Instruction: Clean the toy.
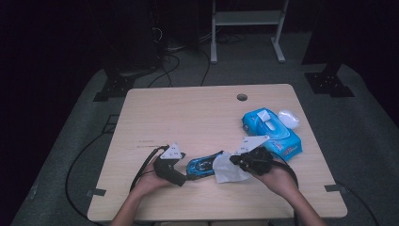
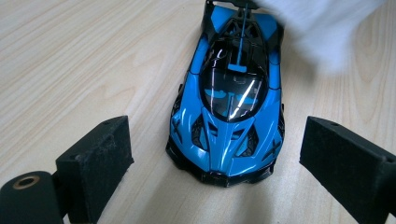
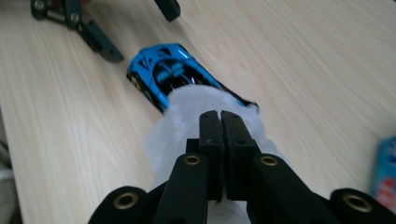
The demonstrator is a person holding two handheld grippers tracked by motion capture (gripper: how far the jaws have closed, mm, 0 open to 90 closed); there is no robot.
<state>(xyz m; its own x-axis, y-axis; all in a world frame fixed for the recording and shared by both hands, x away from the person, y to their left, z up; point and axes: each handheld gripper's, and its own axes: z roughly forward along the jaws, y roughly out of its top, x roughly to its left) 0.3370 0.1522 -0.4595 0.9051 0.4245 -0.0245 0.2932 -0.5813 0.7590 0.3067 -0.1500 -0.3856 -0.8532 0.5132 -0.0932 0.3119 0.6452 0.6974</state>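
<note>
Two grippers work one glossy blue-and-black toy car (image 2: pixel 229 107) on the bench (image 1: pixel 188 117): the right gripper (image 3: pixel 219 116), fingers clenched on one white wipe (image 3: pixel 187 121) draped over the car's tail, and the left gripper (image 2: pixel 215 158), fingers released, flanking its nose without touching.

Closed tongs (image 3: pixel 220 116) pinching white wipe (image 3: pixel 187 121), wipe draped over blue toy car (image 3: pixel 163 70), wooden table (image 3: pixel 303 60)

The pale wooden table (image 1: pixel 188 117) bears a blue toy car (image 1: pixel 202 166), a blue wipes pack (image 1: pixel 273 132) and possibly its white lid (image 1: pixel 289 117).
</note>
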